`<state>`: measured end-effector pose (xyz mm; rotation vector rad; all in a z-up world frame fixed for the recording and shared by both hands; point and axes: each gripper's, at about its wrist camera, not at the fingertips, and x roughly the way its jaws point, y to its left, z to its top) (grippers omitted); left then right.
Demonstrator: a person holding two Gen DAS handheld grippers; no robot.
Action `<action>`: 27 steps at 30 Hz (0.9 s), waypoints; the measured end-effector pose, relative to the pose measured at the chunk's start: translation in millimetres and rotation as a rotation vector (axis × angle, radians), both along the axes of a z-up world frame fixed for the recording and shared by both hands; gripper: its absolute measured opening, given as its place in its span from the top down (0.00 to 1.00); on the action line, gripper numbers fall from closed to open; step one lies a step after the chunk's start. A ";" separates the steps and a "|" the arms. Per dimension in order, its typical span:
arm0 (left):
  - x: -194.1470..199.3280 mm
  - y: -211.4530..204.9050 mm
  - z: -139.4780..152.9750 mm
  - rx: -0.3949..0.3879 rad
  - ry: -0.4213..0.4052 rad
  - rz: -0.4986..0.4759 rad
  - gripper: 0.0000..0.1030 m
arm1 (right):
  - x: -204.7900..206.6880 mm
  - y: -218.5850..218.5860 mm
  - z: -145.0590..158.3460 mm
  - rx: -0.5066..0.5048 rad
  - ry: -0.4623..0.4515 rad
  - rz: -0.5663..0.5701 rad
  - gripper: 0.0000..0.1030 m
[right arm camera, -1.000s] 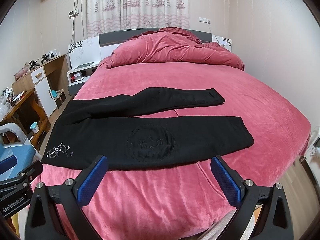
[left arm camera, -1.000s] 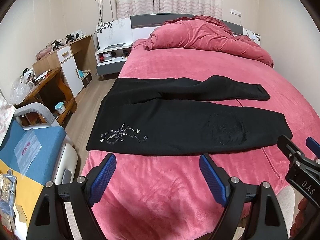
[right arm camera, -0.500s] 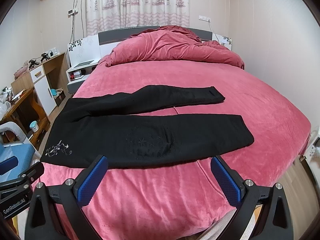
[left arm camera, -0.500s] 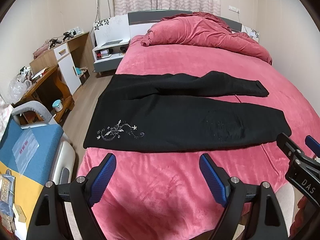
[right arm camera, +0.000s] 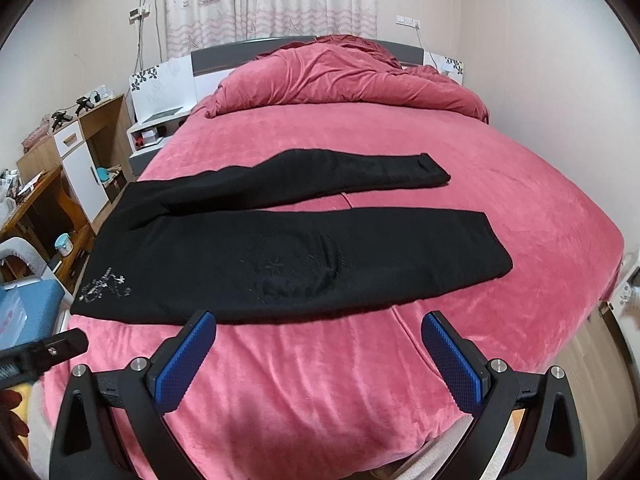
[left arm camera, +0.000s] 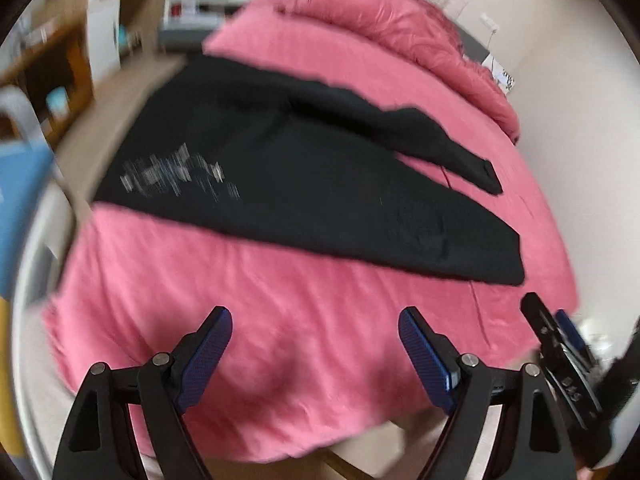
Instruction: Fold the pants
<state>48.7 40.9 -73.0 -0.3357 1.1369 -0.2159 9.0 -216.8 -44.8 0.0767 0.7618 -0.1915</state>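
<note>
Flat, pants (right arm camera: 288,248) lie crosswise, hems pointing right.

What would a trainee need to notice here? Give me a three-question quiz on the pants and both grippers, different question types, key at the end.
1. True or false: the black pants lie spread flat on the pink bedspread, legs apart.
2. Multiple choice: the left gripper is A) shut on the waistband, B) open and holding nothing, C) shut on a leg cuff.
3. Fill in: in the right wrist view, the silver embroidery sits near the pants' ____ end, by the waist.

Key
1. True; a strip of bedspread shows between the two legs.
2. B; the right gripper is likewise open, short of the pants.
3. Left.
</note>
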 end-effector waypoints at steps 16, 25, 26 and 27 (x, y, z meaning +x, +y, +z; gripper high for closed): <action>46.0 99.3 -70.9 -0.190 0.022 0.432 0.12 | 35.3 -140.8 -94.7 0.298 0.136 -0.082 0.00; 78.5 145.3 -85.4 -0.160 -0.088 0.611 0.13 | 72.1 -217.8 -125.2 0.546 0.132 -0.173 0.00; 81.0 152.3 -89.3 -0.170 -0.095 0.623 0.14 | 76.1 -227.0 -130.7 0.599 0.125 -0.197 0.00; 83.2 155.0 -93.6 -0.183 -0.101 0.633 0.14 | 78.6 -233.4 -134.0 0.629 0.120 -0.214 0.00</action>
